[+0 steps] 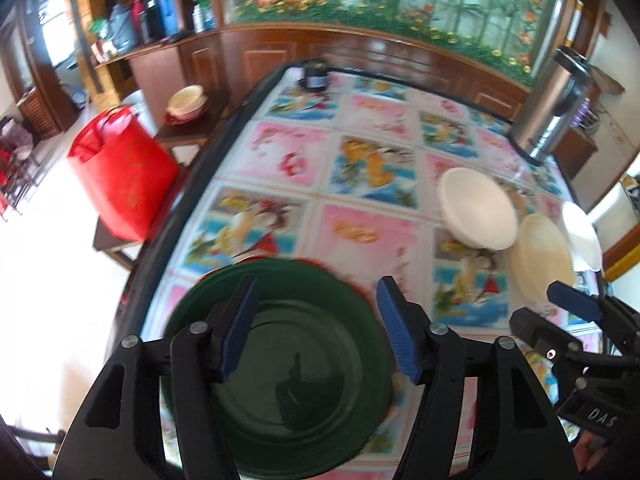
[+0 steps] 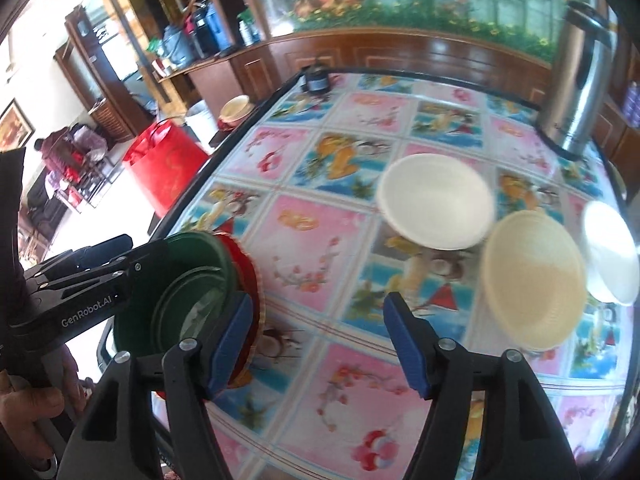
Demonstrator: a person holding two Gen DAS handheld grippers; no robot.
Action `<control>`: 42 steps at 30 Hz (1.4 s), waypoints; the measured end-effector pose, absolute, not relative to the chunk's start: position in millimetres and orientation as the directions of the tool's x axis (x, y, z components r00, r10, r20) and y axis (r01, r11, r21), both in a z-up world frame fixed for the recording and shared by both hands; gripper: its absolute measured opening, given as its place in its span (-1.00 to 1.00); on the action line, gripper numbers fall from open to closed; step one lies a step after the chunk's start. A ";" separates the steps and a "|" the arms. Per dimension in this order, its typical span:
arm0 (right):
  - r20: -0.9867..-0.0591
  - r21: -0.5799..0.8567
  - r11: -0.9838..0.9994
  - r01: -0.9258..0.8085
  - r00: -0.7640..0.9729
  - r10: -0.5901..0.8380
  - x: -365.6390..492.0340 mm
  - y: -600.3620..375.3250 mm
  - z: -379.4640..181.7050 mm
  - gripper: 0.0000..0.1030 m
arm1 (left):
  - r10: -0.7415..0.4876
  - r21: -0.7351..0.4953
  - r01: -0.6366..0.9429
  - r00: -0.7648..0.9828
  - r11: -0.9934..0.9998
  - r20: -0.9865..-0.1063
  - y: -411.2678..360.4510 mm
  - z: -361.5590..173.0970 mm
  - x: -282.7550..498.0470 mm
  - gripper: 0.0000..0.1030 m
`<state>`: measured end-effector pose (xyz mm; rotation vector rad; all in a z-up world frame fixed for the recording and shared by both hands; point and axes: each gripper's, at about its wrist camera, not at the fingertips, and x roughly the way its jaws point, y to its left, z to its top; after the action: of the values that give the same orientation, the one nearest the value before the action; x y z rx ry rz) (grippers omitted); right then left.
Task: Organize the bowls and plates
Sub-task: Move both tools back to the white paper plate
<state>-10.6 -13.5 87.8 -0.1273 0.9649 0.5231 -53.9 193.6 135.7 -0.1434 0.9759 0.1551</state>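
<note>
The green plate (image 1: pixel 280 364) rests on a red plate (image 2: pixel 250 280) at the table's (image 2: pixel 320 224) 7 o'clock edge. Three pale bowls (image 2: pixel 436 200) sit toward 3 o'clock. Left gripper (image 1: pixel 316 328) and right gripper (image 2: pixel 320 340) stand half open, empty.

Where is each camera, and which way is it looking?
Left wrist view: sits on the left gripper, looking down at the green plate; its open blue fingers and the right gripper show.
Right wrist view: sits on the right gripper, looking down at the tablecloth; its open fingers, the left gripper and a hand show.
Both share the green plate, white bowl and metal flask.
</note>
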 end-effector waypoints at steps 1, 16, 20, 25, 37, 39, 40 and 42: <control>-0.809 0.124 0.874 -0.469 0.462 0.363 -9.3 -18.3 88.7 0.36 | 0.058 -0.050 -0.178 0.556 0.983 -0.829 184.6 137.3 -49.3 0.27; -0.813 0.130 0.963 -0.236 0.530 0.240 1.7 -142.6 86.2 0.42 | -0.064 -0.068 0.011 0.519 0.998 -0.853 73.5 123.7 -1.7 0.27; -0.820 0.140 0.974 -0.179 0.530 0.215 5.2 -173.9 82.3 0.42 | -0.090 -0.079 0.042 0.496 0.996 -0.864 47.2 115.5 8.0 0.27; -0.825 0.167 0.978 -0.124 0.526 0.207 6.4 -203.3 79.6 0.42 | -0.112 -0.089 0.071 0.476 0.994 -0.873 19.5 108.3 15.2 0.27; -0.837 0.165 0.984 -0.073 0.516 0.179 14.0 -242.7 74.3 0.42 | -0.127 -0.098 0.087 0.455 0.991 -0.881 -7.9 100.1 28.6 0.27; -0.837 0.170 0.983 -0.071 0.517 0.183 16.7 -244.3 74.4 0.42 | -0.121 -0.091 0.086 0.463 0.992 -0.878 -10.1 101.9 30.6 0.27; -0.837 0.171 0.983 -0.073 0.515 0.184 18.3 -244.7 74.4 0.42 | -0.121 -0.090 0.089 0.464 0.992 -0.878 -11.5 102.4 31.8 0.27; -0.837 0.173 0.982 -0.073 0.515 0.186 22.0 -245.7 74.2 0.43 | -0.120 -0.087 0.092 0.468 0.992 -0.876 -14.6 103.6 34.7 0.27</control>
<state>22.0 -245.7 74.2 0.1214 1.0182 0.1562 34.8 -14.6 103.6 -0.0288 1.0761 -0.1295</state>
